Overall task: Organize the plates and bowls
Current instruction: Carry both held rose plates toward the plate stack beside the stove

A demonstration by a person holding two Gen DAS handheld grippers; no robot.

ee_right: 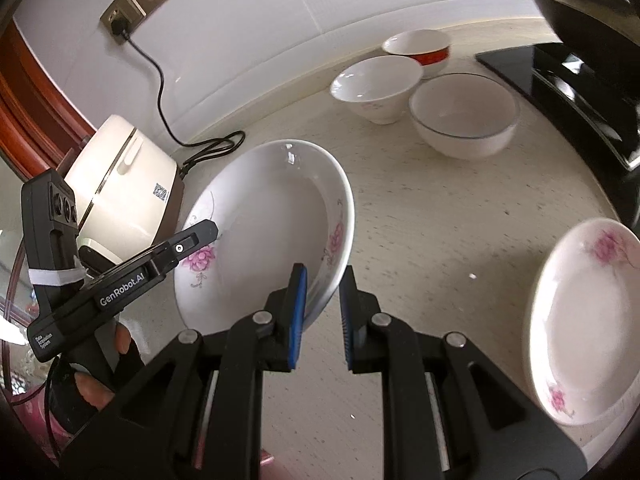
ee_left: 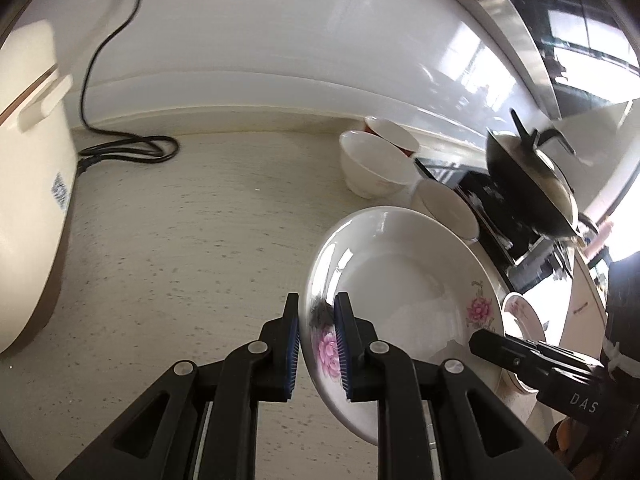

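White plates: 2, pink flower print. One [ee_right: 276,216] held tilted above the counter [ee_right: 420,216], other plate [ee_right: 580,320] lies flat at the counter's right edge.
Bowls: 3, clustered at the back near the wall; plain white bowl [ee_right: 376,88], red-banded bowl [ee_right: 420,50], dark-rimmed bowl [ee_right: 464,114].
Left gripper [ee_left: 316,344]: clamped on held plate's left rim.
Right gripper [ee_right: 323,312]: clamped on its right rim.
Rice cooker [ee_right: 124,184]: 1, left, cord plugged in.
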